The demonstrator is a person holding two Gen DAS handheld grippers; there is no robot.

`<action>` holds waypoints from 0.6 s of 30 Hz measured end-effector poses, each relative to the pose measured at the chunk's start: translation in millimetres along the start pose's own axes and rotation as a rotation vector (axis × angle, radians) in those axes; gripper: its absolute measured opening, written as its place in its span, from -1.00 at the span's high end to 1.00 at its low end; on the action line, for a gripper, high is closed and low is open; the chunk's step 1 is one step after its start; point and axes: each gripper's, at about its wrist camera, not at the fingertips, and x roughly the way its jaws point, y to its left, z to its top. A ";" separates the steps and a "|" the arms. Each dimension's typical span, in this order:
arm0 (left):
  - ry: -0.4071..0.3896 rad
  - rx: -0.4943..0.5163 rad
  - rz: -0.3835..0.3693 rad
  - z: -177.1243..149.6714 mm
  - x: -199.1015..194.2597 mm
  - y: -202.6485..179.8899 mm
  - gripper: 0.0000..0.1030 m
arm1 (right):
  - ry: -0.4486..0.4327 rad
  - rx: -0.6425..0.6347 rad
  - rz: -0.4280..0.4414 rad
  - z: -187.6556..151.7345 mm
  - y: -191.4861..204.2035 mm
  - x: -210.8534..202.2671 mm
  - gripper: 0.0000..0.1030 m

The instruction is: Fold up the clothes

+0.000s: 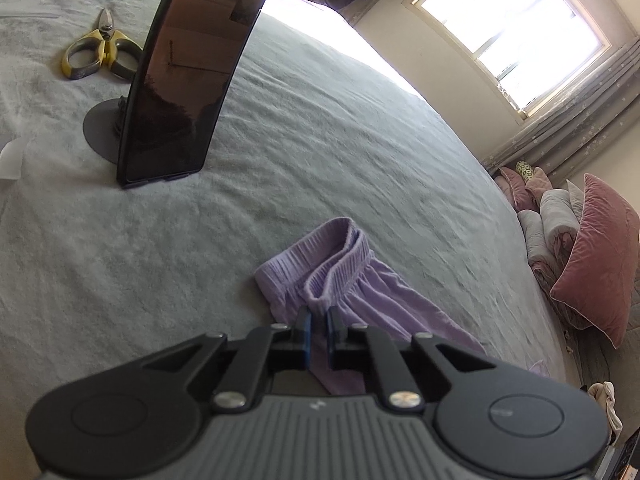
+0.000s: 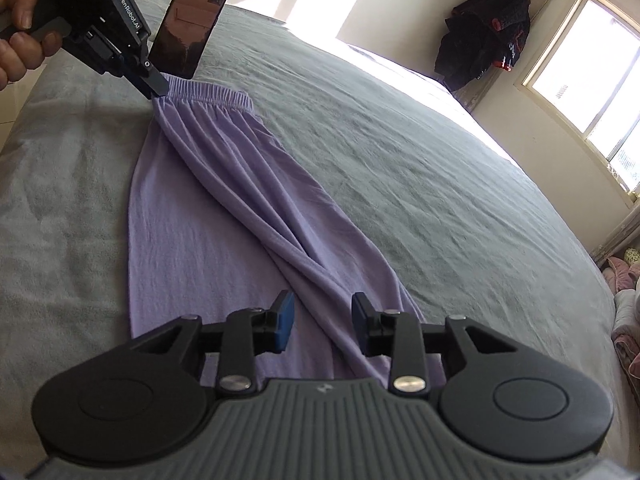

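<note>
Lilac trousers (image 2: 208, 200) with an elastic waistband (image 2: 208, 90) lie stretched lengthwise on the grey bed cover (image 2: 400, 160), with folds running along them. My left gripper (image 2: 158, 88), held by a hand (image 2: 16, 32), is shut on the near corner of the waistband. The left wrist view shows its blue pads (image 1: 306, 326) pinching the lilac cloth (image 1: 340, 268). My right gripper (image 2: 323, 320) hovers over the leg end of the trousers. It is open, with a ridge of cloth below the gap and neither pad pressing on it.
A dark phone on a round stand (image 1: 180, 80) stands upright on the bed just past the waistband. Yellow-handled scissors (image 1: 100, 48) lie behind it. Pink and grey pillows (image 1: 588, 256) are piled at the right beside the bed. Dark clothes (image 2: 484, 28) hang near the window.
</note>
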 end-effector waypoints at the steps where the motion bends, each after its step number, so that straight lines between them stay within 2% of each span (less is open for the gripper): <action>1: -0.005 -0.001 -0.003 0.8 -0.5 0.4 0.86 | 0.001 0.015 0.001 0.3 -6.2 4.3 0.13; 8: -0.011 -0.014 0.003 5.4 2.0 2.3 0.86 | 0.035 0.211 0.091 -4.6 -54.0 24.0 0.13; 13: -0.016 -0.014 0.011 5.9 5.4 0.7 0.86 | 0.060 0.294 0.150 -11.1 -73.2 28.7 0.36; 18: -0.023 -0.024 0.018 7.3 6.7 0.5 0.87 | 0.066 0.346 0.202 -17.6 -85.0 21.0 0.37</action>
